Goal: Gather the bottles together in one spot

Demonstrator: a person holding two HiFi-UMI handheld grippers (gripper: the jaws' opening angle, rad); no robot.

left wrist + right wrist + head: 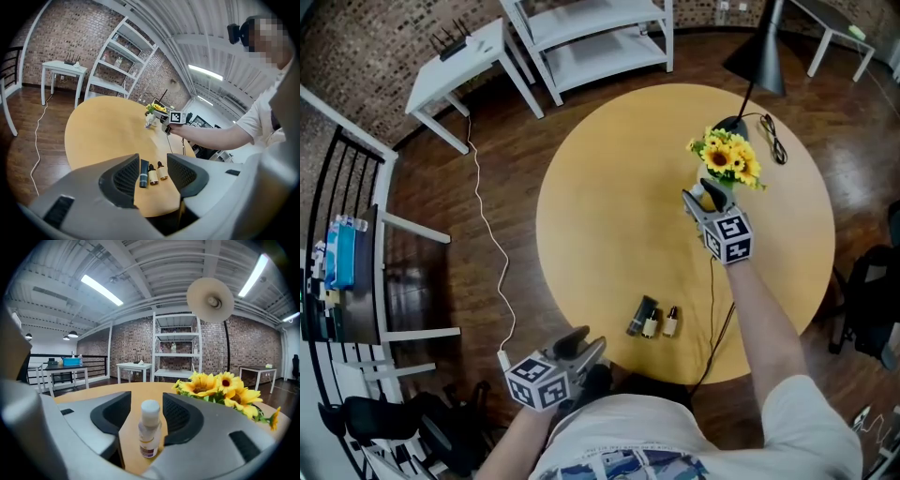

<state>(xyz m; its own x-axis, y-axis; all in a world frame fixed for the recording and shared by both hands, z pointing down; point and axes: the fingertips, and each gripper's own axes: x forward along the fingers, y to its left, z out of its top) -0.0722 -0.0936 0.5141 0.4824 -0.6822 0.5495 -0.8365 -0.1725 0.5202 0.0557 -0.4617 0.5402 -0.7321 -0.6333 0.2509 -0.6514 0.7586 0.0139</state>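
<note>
Your right gripper (146, 399) has its jaws standing apart, with a small clear bottle (150, 432) between them. The bottle has a white cap and stands upright on the round wooden table (609, 206). There is a visible gap between it and the left pad, and it sits closer to the right pad. The jaws are not clamped on it, so you have no hold on this bottle. Just to its right in the right gripper view is a bunch of sunflowers (220, 385). In the head view the gripper's tip sits right against that bunch, at the far right of the tabletop.

Your left gripper (153, 160) is about half open and holds nothing. It hangs at the near edge of the table, tilted downward, close to your body.

Beyond the left gripper's jaws, three bottles lie side by side near the table's front edge. They are a dark tube (641, 314) and two small amber bottles with dark caps (652, 325) (670, 322). This group is well apart from the bottle by the flowers.

A black cable (712, 309) runs across the table from the flower side and over the near edge. A black floor lamp (759, 47) stands behind the table, with a white shelf unit (591, 37) and a white side table (459, 70) farther back. A white cord (492, 244) trails across the wooden floor on the left.
</note>
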